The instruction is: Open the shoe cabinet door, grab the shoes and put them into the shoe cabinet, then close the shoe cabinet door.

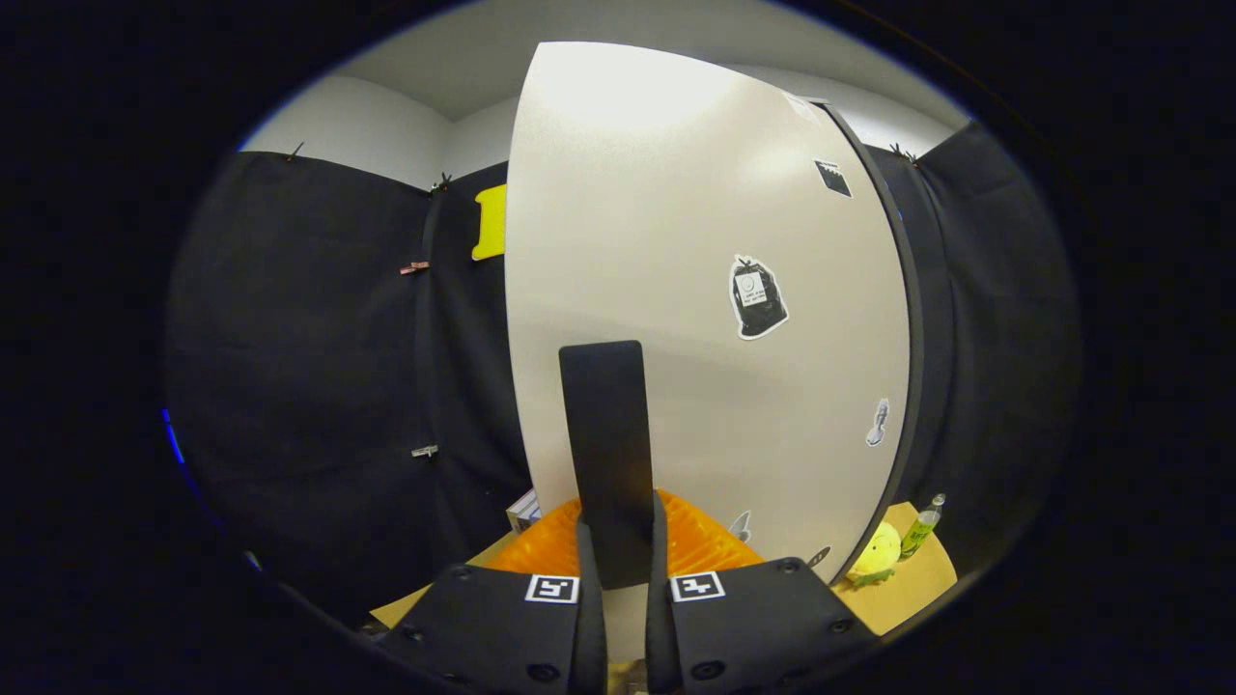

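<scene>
My tongs (615,565) are clamped on the handle (606,454), a dark flat strip that rises straight up from between the two fingers toward 12 o'clock. Both fingers press its lower end, one on each side. The tool points level and straight at the door, fingers side by side, neither tipped.

Just past the fingertips, on either side of the handle's foot, I see an orange ribbed thing (700,545); I cannot tell what it is. At 10 o'clock from it a small box (524,509) pokes out by the door's lower corner.

The handle sits on the cabinet door (676,290), a pale curved panel that blocks nearly everything ahead of me. It carries stickers: a dark bag-shaped one (757,297) at 1 o'clock from the handle top, and a small pale one (878,422) at 3 o'clock near the door's dark edge.

Beyond that edge, at 4 o'clock, a tan surface (917,579) holds a yellow ball-like toy (877,554) and a green bottle (922,526) standing just beside it.

Farthest off, black cloth (319,386) hangs at 9 o'clock, with a white wall (357,121) above it.
</scene>
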Demonstrator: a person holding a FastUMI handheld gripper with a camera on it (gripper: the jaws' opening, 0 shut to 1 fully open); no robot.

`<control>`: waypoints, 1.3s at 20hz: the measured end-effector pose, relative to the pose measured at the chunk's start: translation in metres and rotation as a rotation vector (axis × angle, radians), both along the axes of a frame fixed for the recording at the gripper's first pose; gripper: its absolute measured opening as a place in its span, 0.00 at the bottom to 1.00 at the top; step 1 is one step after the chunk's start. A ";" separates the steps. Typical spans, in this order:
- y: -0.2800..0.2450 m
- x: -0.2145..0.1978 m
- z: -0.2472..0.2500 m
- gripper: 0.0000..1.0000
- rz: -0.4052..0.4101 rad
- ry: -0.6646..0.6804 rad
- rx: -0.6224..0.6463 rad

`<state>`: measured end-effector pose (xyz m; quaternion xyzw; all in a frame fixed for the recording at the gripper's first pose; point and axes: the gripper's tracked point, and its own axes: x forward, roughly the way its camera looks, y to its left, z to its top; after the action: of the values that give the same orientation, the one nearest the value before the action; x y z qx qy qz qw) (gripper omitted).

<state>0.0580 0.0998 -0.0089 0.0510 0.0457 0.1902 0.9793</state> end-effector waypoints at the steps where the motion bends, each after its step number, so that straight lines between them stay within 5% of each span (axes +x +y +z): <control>1: -0.006 -0.004 0.001 0.20 -0.003 0.002 0.006; 13: -0.082 -0.047 0.008 0.19 -0.063 -0.005 0.009; 26: -0.232 -0.096 0.009 0.17 -0.332 0.041 -0.034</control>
<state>-0.0382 -0.1321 0.0006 0.0453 0.0600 0.0241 0.9969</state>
